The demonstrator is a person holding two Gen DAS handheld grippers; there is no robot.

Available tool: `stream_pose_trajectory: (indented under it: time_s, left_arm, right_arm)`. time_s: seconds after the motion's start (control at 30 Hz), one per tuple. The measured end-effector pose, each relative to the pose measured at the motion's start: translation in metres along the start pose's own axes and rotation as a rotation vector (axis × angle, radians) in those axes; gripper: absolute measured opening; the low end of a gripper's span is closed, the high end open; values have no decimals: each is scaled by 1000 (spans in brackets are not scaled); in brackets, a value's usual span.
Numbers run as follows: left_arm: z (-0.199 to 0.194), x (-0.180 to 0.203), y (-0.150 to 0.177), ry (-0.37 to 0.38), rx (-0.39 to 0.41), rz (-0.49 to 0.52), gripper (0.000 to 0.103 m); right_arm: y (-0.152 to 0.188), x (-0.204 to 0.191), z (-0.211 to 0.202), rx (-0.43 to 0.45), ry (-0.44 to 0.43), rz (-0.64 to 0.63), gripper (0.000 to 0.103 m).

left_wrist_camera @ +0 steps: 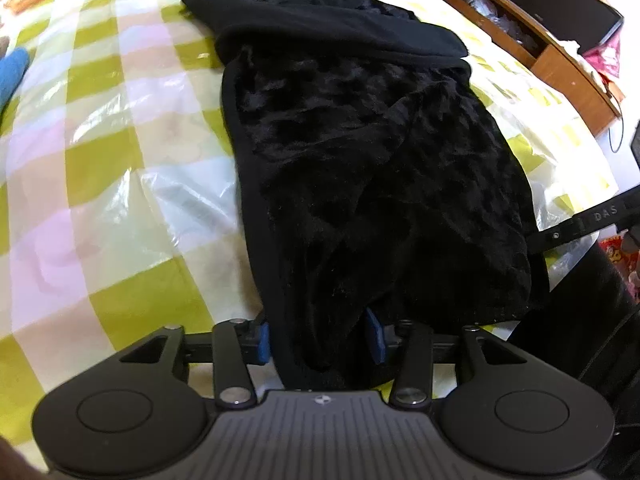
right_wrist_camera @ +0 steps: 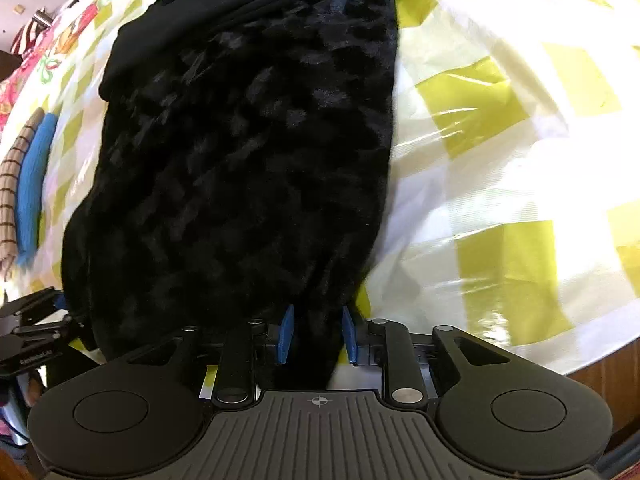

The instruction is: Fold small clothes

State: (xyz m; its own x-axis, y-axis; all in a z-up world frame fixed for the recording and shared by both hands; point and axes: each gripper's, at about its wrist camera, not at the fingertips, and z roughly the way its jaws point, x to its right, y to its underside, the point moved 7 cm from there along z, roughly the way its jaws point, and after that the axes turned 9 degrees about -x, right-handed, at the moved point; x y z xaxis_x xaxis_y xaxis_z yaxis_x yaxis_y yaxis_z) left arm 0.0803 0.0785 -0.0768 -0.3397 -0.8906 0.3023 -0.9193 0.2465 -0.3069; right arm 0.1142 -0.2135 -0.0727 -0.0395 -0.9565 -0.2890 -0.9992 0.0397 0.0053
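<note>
A black fuzzy garment (left_wrist_camera: 360,152) lies lengthwise on a table covered with a yellow-green and white checked plastic cloth (left_wrist_camera: 100,168). Its far end has a smooth black band folded across. My left gripper (left_wrist_camera: 320,338) has its blue pads on either side of the garment's near edge and grips the bunched fabric. In the right wrist view the same garment (right_wrist_camera: 248,152) fills the middle. My right gripper (right_wrist_camera: 318,334) is shut on another part of the near edge, cloth pinched between its blue pads. The left gripper (right_wrist_camera: 36,328) shows at the left edge of the right wrist view.
A blue cloth (right_wrist_camera: 34,184) and a beige striped cloth (right_wrist_camera: 12,184) lie on the table left of the garment. A wooden shelf (left_wrist_camera: 560,52) with clutter stands beyond the table at the right. The table's near edge (right_wrist_camera: 592,368) is close to my right gripper.
</note>
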Motion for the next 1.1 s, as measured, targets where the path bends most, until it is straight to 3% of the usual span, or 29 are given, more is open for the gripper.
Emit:
stream_pose_trajectory:
  time_s: [0.03, 0.13, 0.27, 0.37, 0.53, 0.67, 0.7, 0.83, 1.0, 1.1]
  left_arm:
    - [-1, 2, 1, 10, -1, 4, 39]
    - [-7, 5, 0, 53, -3, -5, 28]
    - [-24, 6, -12, 203, 47, -88, 25]
    - [-40, 6, -37, 281, 127, -129, 25]
    - [-74, -9, -118, 331, 308, -174, 25]
    - [-75, -43, -205, 308, 437, -238, 27]
    - [-66, -54, -227, 296, 439, -264, 28]
    - [-21, -98, -277, 224, 417, -410, 31]
    - [-8, -98, -264, 190, 432, -413, 49]
    - [-14, -100, -252, 175, 432, -409, 54]
  right_arm:
    - [0, -1, 3, -4, 2, -7, 10]
    - [-1, -5, -8, 28, -80, -8, 6]
    - [-9, -7, -50, 155, -198, -11, 6]
    - [-24, -8, -79, 246, -299, 2, 6]
    - [-85, -11, -125, 423, -445, 8, 6]
    - [-173, -3, -143, 565, -522, 68, 7]
    - [-197, 4, -141, 598, -517, 108, 12]
    - [-266, 28, -120, 668, -408, 184, 12]
    - [-258, 38, -98, 668, -351, 112, 26]
    - [-252, 39, -75, 625, -270, 28, 26]
